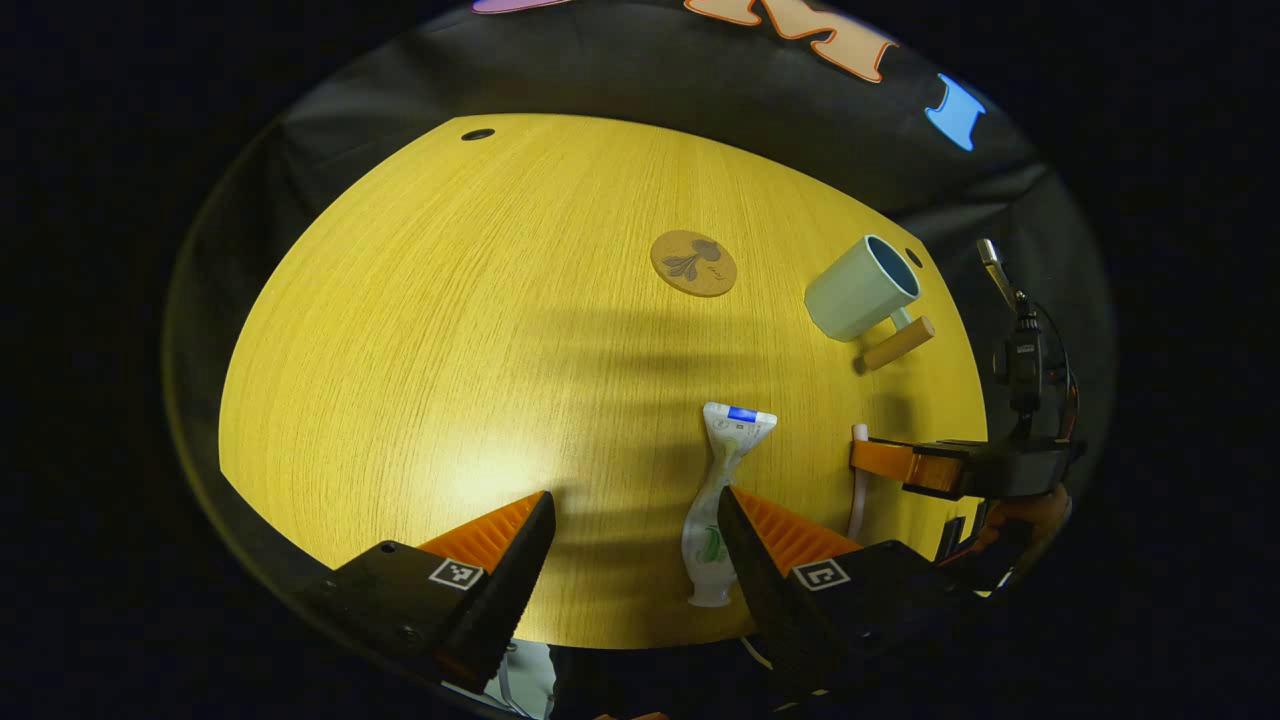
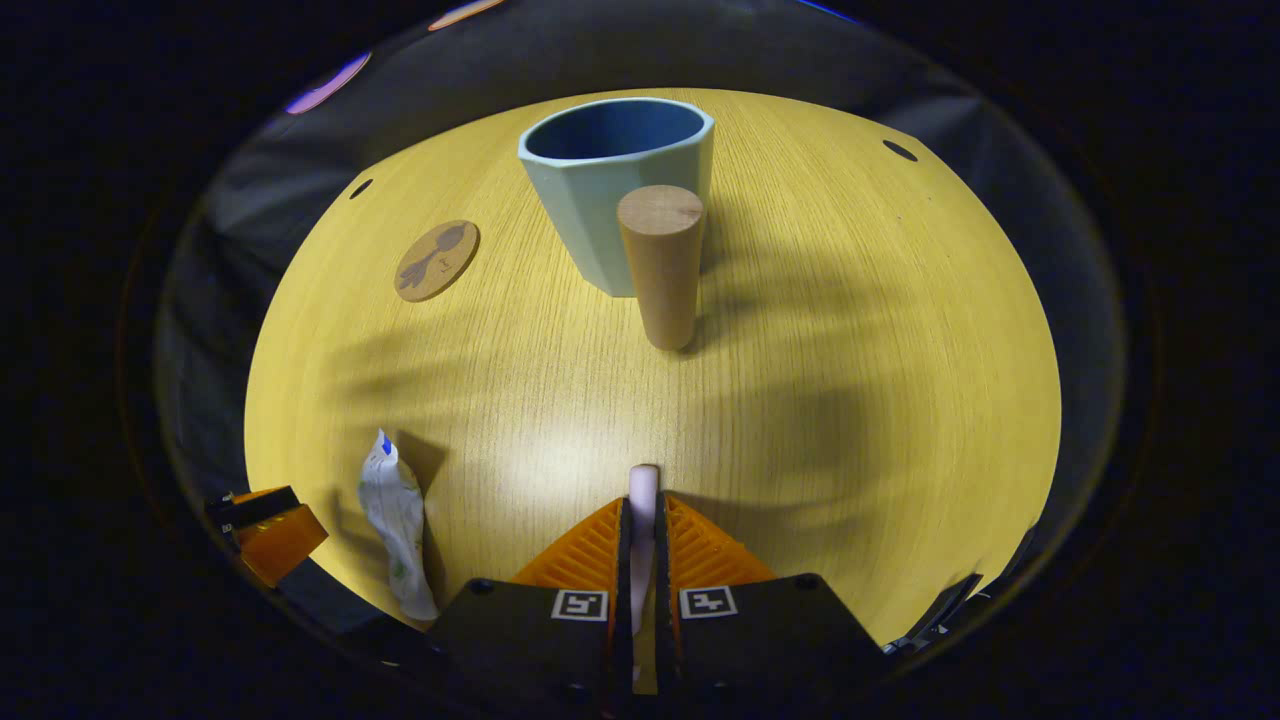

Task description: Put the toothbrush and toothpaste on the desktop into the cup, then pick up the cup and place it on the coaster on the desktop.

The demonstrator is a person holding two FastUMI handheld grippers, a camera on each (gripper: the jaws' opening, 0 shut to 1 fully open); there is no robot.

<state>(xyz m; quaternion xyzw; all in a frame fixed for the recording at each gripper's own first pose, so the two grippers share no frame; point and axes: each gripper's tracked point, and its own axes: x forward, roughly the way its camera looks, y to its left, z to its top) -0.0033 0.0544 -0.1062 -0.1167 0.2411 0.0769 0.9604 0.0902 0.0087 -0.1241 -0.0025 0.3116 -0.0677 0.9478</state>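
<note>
**Toothbrush clamped, toothpaste beside an open claw**

In the right gripper view we see the right gripper [image 2: 640, 525] nearly closed, both fingers pressing on a pale pink toothbrush [image 2: 643, 490]; just a short stub pokes out past the fingertips, and the rest is hidden between the fingers, so we cannot tell which end it is. In the left gripper view the same gripper [image 1: 872, 455] reaches in from the right edge, and there a longer stretch of the toothbrush [image 1: 858, 490] shows, hanging down below it, its lower end lost behind the left gripper's finger.

The left gripper [image 1: 635, 525] stands wide open with nothing between its fingers. The toothpaste tube [image 1: 722, 500] lies flat on the yellow wooden desktop [image 1: 450, 330], just beside the inner edge of the right-hand finger, perhaps touching it; its cap end points toward us. In the right gripper view the toothpaste tube [image 2: 397, 520] lies near the left edge, next to a cut-off finger of the left gripper [image 2: 270, 535].

Farther off, the pale blue cup [image 2: 620, 180] stands upright with its wooden handle [image 2: 662, 262] facing the camera. The round coaster [image 2: 437, 260] lies flat, well apart to its left. In the left gripper view the cup [image 1: 862, 288] appears strongly tilted near the rim, and the coaster [image 1: 693, 263] lies to its left.
</note>
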